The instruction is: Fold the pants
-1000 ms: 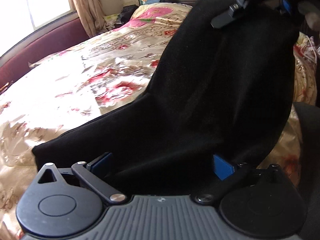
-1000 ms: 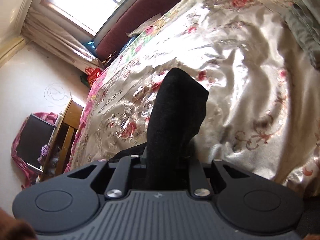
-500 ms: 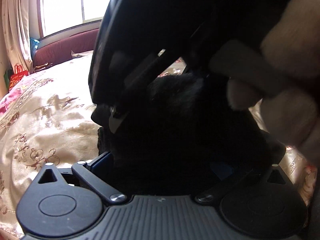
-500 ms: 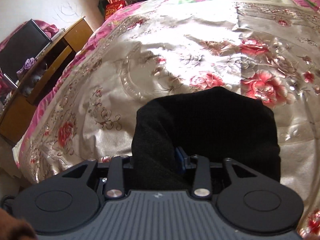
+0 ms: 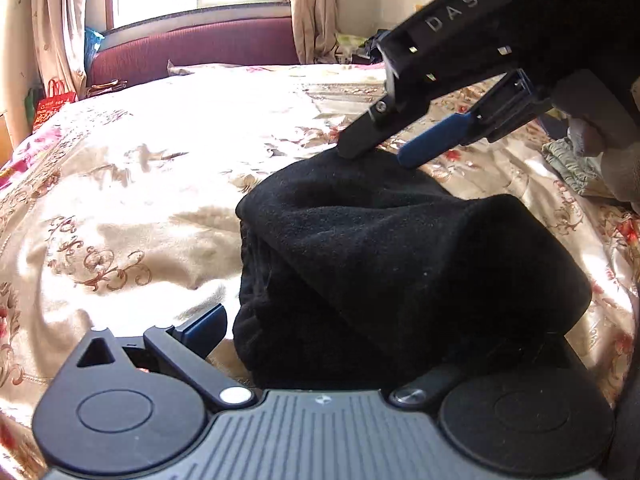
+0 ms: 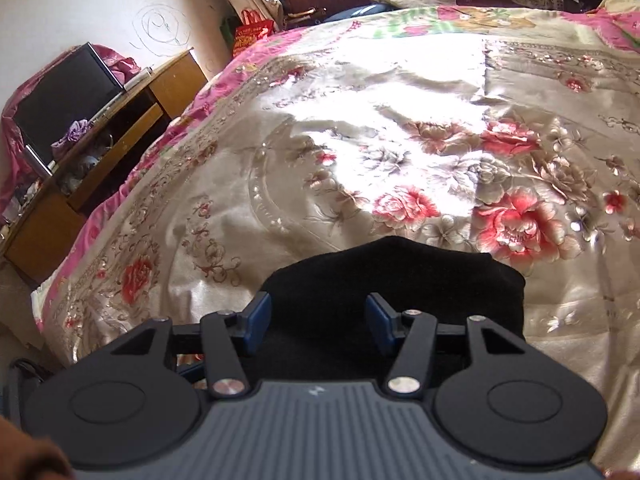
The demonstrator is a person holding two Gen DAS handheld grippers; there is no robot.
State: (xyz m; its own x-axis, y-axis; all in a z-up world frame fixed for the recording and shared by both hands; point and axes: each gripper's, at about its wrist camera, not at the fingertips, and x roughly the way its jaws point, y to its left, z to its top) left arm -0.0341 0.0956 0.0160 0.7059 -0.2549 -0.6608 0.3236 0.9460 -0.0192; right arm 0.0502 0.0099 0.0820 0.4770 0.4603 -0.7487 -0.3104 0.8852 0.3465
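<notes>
The black pants [image 5: 400,264] lie folded in a thick bundle on the floral bedspread [image 5: 160,168]. My left gripper [image 5: 360,344] is open wide, its left pad bare and its right finger hidden under the near edge of the bundle. My right gripper [image 5: 376,156] shows at the upper right of the left wrist view, open, with its fingertips at the far edge of the pants. In the right wrist view the right gripper [image 6: 318,320] is open, its blue pads either side of the black fabric [image 6: 400,280] without pinching it.
A maroon headboard or sofa [image 5: 192,52] and a bright window stand beyond the bed. A wooden desk [image 6: 100,148] with a black monitor sits at the bed's left side. A red bag [image 6: 252,34] stands by the curtain. Greenish clothes [image 5: 568,164] lie at the right.
The pants were held up draped, then laid down folded on the bed. Both grippers have opened and let go of the fabric, and the right gripper has drawn back.
</notes>
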